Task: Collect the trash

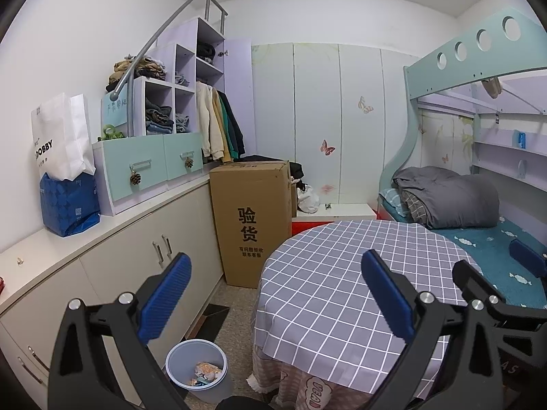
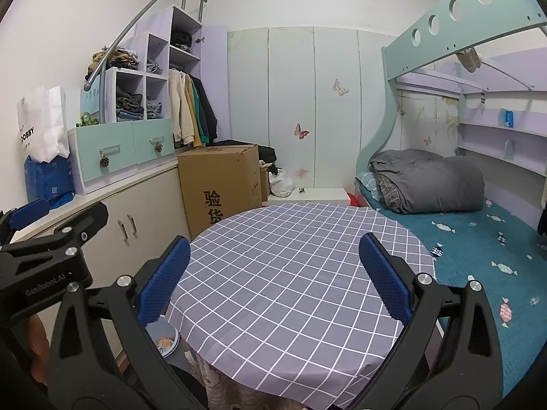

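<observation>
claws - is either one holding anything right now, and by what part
Nothing is held. The left claw and the right claw are both open and empty above the checked tablecloth.

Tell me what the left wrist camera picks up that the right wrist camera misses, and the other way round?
Only the left wrist view shows the whole trash bin on the floor with wrappers inside; the right wrist view catches just a sliver of it.

Only the right wrist view shows a long stretch of the teal bedsheet with its candy print.

Both show the round checked tablecloth, bare of trash, the cardboard box, the grey quilt, and both open grippers: left gripper, right gripper.
</observation>
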`<action>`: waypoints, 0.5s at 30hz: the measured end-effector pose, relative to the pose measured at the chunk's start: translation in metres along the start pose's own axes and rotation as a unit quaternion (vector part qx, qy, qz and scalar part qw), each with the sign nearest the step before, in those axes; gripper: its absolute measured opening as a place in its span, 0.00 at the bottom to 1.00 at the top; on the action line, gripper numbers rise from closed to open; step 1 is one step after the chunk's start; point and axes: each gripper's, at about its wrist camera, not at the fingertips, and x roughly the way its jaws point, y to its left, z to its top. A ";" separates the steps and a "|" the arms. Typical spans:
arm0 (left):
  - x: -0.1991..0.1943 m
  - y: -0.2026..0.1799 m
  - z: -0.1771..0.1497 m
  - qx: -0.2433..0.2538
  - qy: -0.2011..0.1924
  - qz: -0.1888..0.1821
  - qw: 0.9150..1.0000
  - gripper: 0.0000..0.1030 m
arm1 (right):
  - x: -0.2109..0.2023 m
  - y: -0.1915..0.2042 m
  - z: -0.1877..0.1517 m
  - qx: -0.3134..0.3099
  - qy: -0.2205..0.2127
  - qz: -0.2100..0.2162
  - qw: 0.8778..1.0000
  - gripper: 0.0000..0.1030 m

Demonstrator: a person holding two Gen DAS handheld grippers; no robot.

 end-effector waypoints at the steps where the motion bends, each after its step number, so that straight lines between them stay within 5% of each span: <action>1: 0.000 -0.001 0.000 0.000 0.000 0.000 1.000 0.95 | 0.000 0.000 0.000 0.000 0.000 0.000 1.000 0.94; 15: 0.002 -0.003 -0.002 0.004 0.002 0.000 1.000 0.95 | 0.000 0.000 0.000 0.000 -0.001 -0.007 1.000 0.94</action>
